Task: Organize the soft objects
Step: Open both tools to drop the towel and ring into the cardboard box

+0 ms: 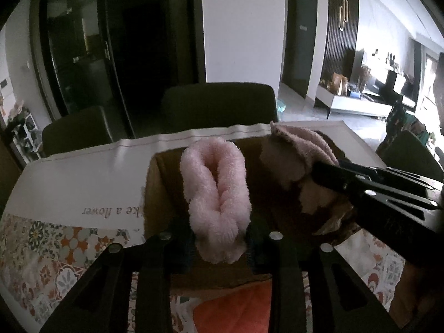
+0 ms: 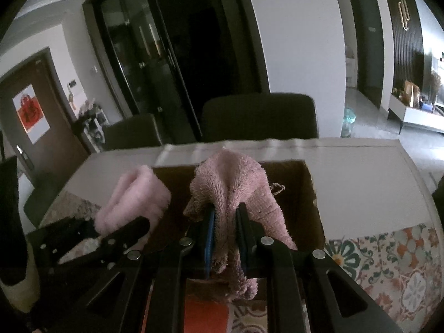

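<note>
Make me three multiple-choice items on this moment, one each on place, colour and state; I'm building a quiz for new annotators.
1. Where do both held cloths hang?
A. over the open cardboard box
B. on a chair seat
C. on the floor

2. What colour is the flat cloth at the near edge of the box?
A. blue
B. orange
C. white

3. How is the right gripper?
A. wide open, nothing in it
B. shut on the dusty-pink towel
C. lying on the table

Key: 1 A, the fluffy pink cloth and dusty-pink towel sit above the cardboard box; 2 B, the orange cloth shows there; 3 B, the right gripper has its pads pressing the towel.
</note>
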Demonstrator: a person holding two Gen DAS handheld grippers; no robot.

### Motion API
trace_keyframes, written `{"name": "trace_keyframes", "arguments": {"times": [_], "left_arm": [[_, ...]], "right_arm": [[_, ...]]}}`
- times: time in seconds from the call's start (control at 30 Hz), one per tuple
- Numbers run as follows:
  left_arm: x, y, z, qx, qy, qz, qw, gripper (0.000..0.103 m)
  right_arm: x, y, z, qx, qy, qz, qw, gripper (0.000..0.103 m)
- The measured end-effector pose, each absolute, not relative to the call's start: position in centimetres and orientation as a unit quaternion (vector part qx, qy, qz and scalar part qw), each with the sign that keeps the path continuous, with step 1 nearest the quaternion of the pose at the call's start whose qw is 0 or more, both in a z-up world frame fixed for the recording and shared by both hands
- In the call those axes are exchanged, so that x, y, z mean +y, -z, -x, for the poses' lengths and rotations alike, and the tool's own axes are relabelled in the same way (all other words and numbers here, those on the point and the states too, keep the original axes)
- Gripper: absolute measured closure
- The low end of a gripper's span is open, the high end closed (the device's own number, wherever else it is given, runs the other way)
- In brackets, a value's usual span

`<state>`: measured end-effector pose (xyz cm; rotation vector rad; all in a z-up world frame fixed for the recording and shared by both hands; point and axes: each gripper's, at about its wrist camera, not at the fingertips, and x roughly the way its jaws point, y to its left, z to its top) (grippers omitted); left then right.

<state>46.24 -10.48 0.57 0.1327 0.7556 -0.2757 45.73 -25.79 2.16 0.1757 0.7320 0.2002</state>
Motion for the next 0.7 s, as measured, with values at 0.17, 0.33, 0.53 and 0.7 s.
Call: {"name": "trace_keyframes", "arguments": {"times": [0.17,0.33,0.53,0.7], "left_arm": [[-10.3,-0.5,-46.5,0.368,0.131,-0.052,0.919,0.053],[-10.1,-1.8,-45.8,0.347,0.127,-0.060,0.927,0.043],[-8.7,-3.2,-42.2,0.321,0.094,-0.058,0.941,0.034],[-6.9,-4.3,-37.5,0.301,0.076,-0.042,0.950,0.025]], "right_arm": [[-26.5,-2.0,-45.9,0.364,-0.087,-0.089,0.923,0.054],[-26.9,-3.4,-45.2,0.344,-0.078,-0.092,0.931,0.047],[-26.8,-5.2,-42.5,0.332,-0.035,-0.082,0.939,0.047],[-25.8,-5.9,-38.5,0.333,-0.034,-0.086,0.938,0.047]]}}
